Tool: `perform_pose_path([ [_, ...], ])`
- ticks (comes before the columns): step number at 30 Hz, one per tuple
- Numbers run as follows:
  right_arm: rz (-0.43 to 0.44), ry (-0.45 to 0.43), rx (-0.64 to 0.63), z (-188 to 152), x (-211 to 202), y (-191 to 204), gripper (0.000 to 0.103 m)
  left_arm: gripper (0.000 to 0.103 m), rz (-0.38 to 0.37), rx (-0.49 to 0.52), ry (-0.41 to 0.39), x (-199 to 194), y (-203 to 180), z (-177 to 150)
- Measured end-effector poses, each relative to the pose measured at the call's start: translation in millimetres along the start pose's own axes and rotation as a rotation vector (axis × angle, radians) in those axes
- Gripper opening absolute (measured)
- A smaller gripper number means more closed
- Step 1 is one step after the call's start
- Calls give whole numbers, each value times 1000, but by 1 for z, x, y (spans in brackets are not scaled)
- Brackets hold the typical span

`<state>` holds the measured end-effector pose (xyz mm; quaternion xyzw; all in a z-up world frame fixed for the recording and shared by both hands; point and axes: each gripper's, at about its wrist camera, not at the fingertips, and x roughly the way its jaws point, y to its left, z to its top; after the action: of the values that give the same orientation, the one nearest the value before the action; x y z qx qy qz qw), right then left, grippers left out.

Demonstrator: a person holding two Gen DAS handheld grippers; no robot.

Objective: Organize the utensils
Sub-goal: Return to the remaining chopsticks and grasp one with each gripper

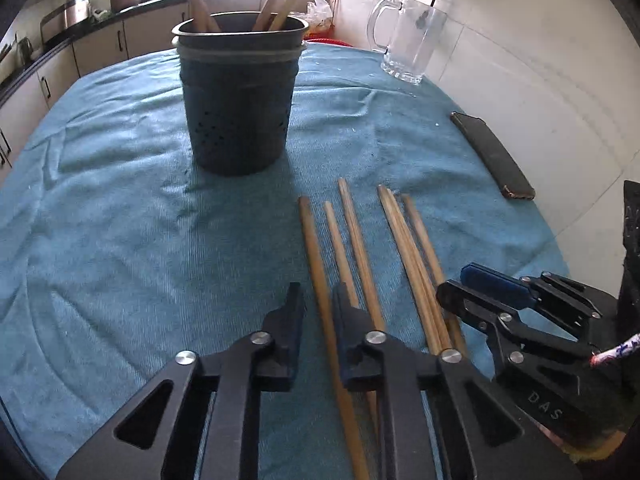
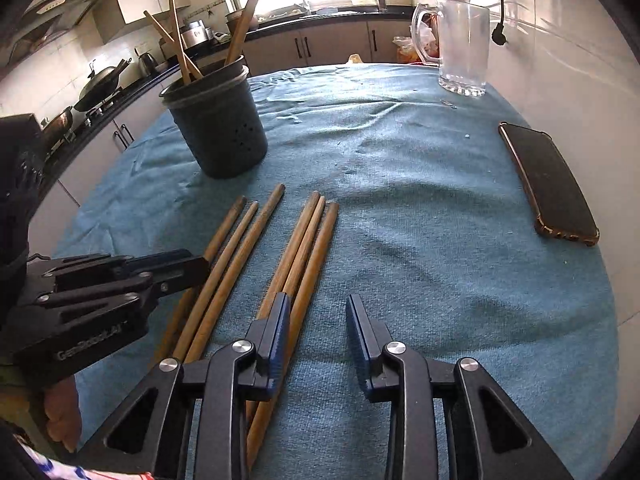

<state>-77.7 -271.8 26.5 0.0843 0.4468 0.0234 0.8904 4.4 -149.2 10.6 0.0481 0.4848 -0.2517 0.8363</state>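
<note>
Left wrist view: ahead and slightly left of the left gripper (image 1: 318, 304), dark utensil holder (image 1: 239, 108) on blue cloth (image 1: 120, 208), chopsticks upright inside. Between its narrowly parted jaws, leftmost wooden chopstick (image 1: 316, 256), pads close beside it, contact not clear. To its right, five more loose chopsticks (image 1: 404, 248). Further right, right gripper (image 2: 318, 312), partly open, holding nothing, left finger over the rightmost chopsticks. Ahead-right, glass mug (image 2: 464, 48) and phone (image 2: 552, 188).
</note>
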Motion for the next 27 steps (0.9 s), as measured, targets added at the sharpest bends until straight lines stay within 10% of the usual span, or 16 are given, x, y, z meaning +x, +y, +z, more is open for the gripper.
perform_pose_path([
  [11,-41,40,-7,4,3,-1,11,7,45,-42,25,-7,12,-5],
  [27,-94,116,27,8,-3,-24,21,17,21,-30,109,-15,25,-5],
])
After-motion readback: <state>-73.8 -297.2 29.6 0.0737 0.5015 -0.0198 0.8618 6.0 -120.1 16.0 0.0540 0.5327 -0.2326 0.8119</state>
